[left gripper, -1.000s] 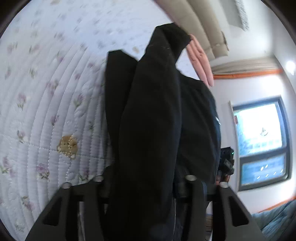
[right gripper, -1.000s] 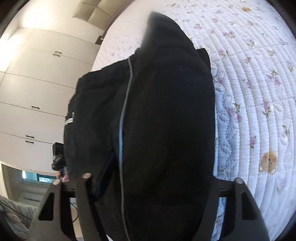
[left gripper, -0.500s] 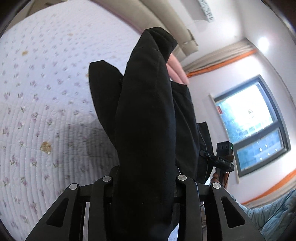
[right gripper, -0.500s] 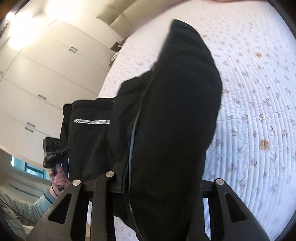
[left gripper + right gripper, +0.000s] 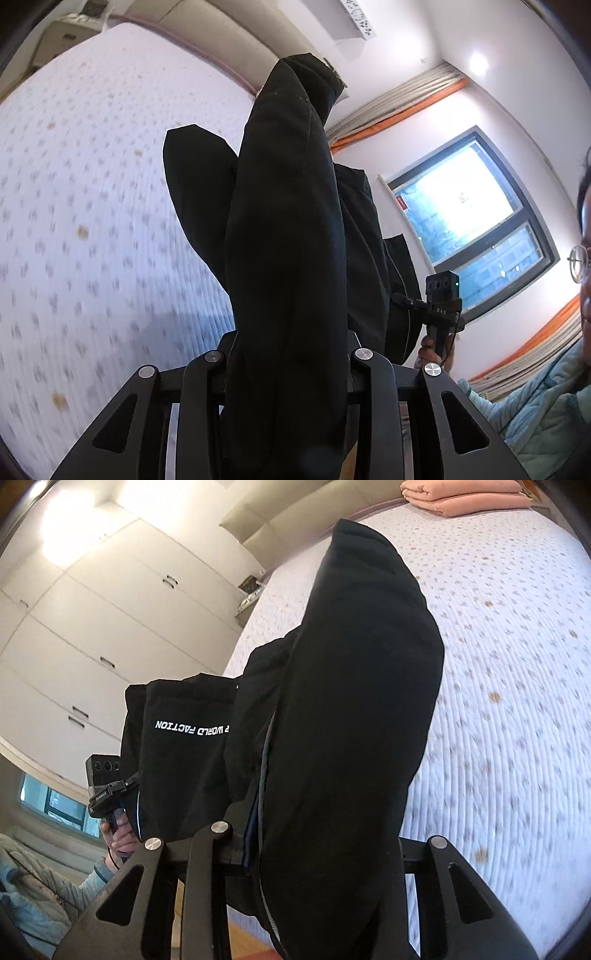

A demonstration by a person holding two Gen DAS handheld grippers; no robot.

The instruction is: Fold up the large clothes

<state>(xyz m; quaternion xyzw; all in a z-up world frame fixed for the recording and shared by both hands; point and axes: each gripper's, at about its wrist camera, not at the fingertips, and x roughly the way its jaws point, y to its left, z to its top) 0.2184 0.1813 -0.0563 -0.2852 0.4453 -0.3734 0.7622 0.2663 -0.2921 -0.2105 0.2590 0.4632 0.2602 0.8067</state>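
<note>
In the left wrist view, the left gripper [image 5: 288,369] sat at the bottom of the frame, and its black jaws were clamped on a thick fold of the black garment [image 5: 288,229]. Its jaws had just been closing a little, with the cloth between them. The cloth filled the middle of the frame and ran up from the jaws to a rolled cuff near the top. A second dark flap stuck out to the left of it. In the right wrist view, the right gripper [image 5: 306,834] sat at the bottom too, and its jaws were also squeezed on the same garment [image 5: 354,701]. Those jaws had just been closing as well, with the fabric between them. A thin pale line ran down the cloth near the jaws, and white letters showed upside down on a flat part at centre left. Each view showed the other gripper held in a hand [image 5: 120,834] at the side, with a light blue puffy sleeve [image 5: 532,410] below it. The garment hung in the air over the white quilted bed [image 5: 74,221] with small flowers. Farther back, folded pink cloth [image 5: 465,496] lay at the upper right in the right wrist view, and white cupboards [image 5: 74,627] stood at the left. A window [image 5: 472,218] showed at the right in the left wrist view.
</note>
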